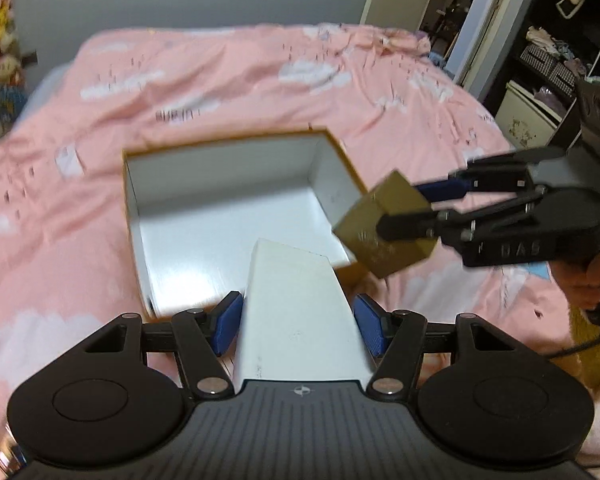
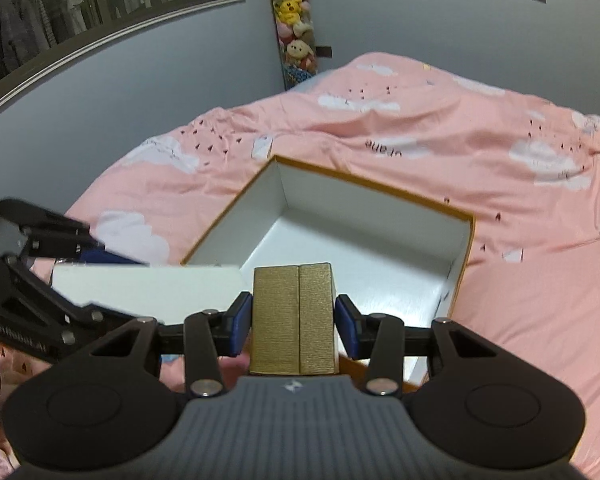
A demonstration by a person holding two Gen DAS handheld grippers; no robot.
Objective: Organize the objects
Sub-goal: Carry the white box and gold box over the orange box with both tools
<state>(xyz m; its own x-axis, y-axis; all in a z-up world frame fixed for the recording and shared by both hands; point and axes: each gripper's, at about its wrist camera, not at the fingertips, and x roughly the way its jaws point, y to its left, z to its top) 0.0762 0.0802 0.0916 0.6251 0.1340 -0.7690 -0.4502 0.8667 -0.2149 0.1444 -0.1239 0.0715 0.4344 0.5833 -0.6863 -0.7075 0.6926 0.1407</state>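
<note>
An open orange box with a white inside lies on the pink bed; it also shows in the right wrist view and holds nothing that I can see. My left gripper is shut on a long white box, held over the orange box's near edge. My right gripper is shut on a small gold box, held over the orange box's near right corner. The gold box and right gripper show at right in the left wrist view. The white box and left gripper show at left in the right wrist view.
A pink cloud-print duvet covers the bed. Shelves and a doorway stand at the right. Plush toys hang on the grey wall beyond the bed. A window is at upper left.
</note>
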